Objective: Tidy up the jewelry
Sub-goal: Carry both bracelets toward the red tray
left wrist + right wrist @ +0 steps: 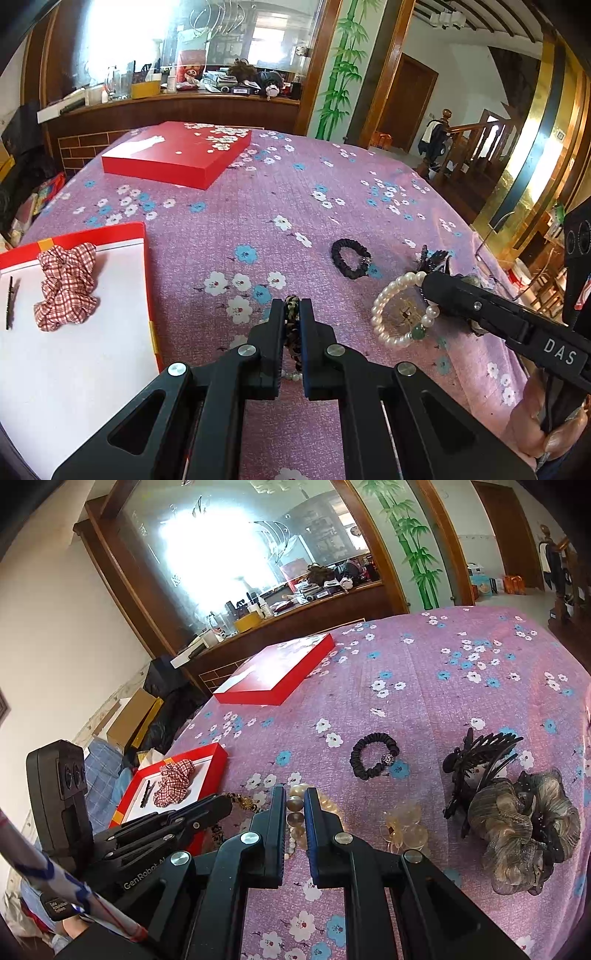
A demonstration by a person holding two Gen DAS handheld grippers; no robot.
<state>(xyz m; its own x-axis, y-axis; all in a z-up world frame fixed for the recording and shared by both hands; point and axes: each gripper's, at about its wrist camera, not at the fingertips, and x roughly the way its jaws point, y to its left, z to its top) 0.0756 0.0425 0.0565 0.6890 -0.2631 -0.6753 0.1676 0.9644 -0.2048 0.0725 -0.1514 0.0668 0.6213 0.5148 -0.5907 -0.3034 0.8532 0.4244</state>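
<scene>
My left gripper (291,305) is shut on a brown mottled bracelet (293,332) just above the purple flowered cloth. It shows from the side in the right wrist view as the left gripper (226,805), with the brown bracelet (244,802) at its tip. My right gripper (295,795) is shut on a pearl bracelet (294,818). In the left wrist view the right gripper (428,283) comes in from the right onto the pearl bracelet (388,317), which has a green bead. A black scrunchie (350,263) lies loose beyond both.
An open red tray (92,365) with white lining at the left holds a plaid scrunchie (66,288) and a black hairpin (10,302). A red lid (177,155) lies farther back. A black claw clip (476,760), a grey-brown scrunchie (517,827) and clear amber beads (406,827) lie at the right.
</scene>
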